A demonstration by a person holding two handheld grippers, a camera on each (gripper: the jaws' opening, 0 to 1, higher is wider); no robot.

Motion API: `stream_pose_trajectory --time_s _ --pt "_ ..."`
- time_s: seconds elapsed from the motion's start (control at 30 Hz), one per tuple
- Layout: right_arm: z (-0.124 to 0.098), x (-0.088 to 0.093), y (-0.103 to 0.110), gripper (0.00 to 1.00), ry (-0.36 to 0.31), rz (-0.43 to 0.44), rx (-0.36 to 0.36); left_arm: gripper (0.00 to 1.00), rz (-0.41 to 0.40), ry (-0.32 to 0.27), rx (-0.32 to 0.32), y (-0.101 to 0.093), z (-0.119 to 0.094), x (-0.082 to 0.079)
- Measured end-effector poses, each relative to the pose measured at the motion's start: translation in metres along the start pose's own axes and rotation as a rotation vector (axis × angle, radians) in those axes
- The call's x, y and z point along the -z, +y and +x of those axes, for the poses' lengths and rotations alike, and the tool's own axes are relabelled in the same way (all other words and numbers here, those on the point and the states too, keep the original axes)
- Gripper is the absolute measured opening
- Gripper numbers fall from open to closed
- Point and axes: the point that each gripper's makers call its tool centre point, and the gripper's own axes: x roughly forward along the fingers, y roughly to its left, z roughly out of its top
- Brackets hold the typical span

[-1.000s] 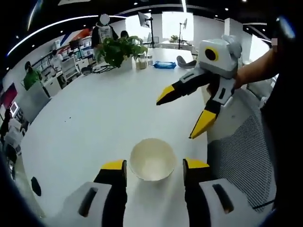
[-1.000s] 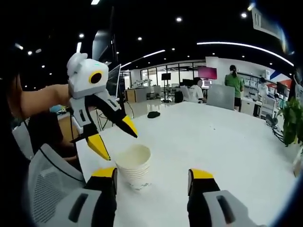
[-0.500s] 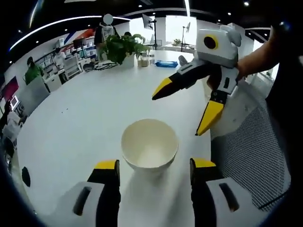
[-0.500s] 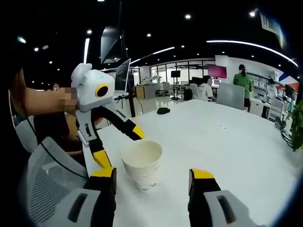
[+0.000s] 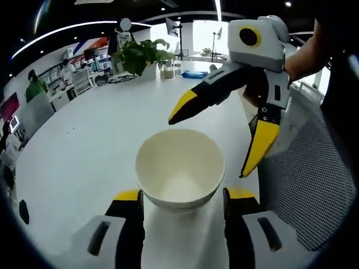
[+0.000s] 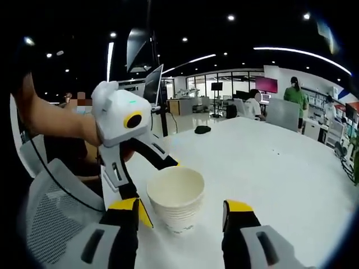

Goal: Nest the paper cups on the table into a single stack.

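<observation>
Nested paper cup stack (image 6: 176, 197) upright on white desk (image 6: 280, 162), flanked by left claw (image 5: 180, 203) and right claw (image 6: 180, 213), both spread wide, neither gripping; stack apparently complete.

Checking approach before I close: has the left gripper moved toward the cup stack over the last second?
Yes. In the right gripper view the left gripper has dropped from above the cup stack on the white table to straddle it, jaws open either side.
</observation>
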Motion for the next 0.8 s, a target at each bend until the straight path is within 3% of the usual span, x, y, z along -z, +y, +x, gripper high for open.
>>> stream_pose_trajectory --time_s 0.17,0.43,0.8 --pt "0.009 0.001 0.002 0.55 0.004 -0.008 -0.011 0.46 -0.005 -0.021 -0.004 0.003 0.002 -0.001" --pt "0.013 -0.001 0.001 0.44 0.008 -0.023 -0.008 0.44 0.018 -0.018 -0.006 0.005 0.002 -0.003" --pt "0.009 -0.013 -0.017 0.43 -0.012 -0.031 0.026 0.43 0.055 -0.034 -0.011 0.016 0.003 -0.024"
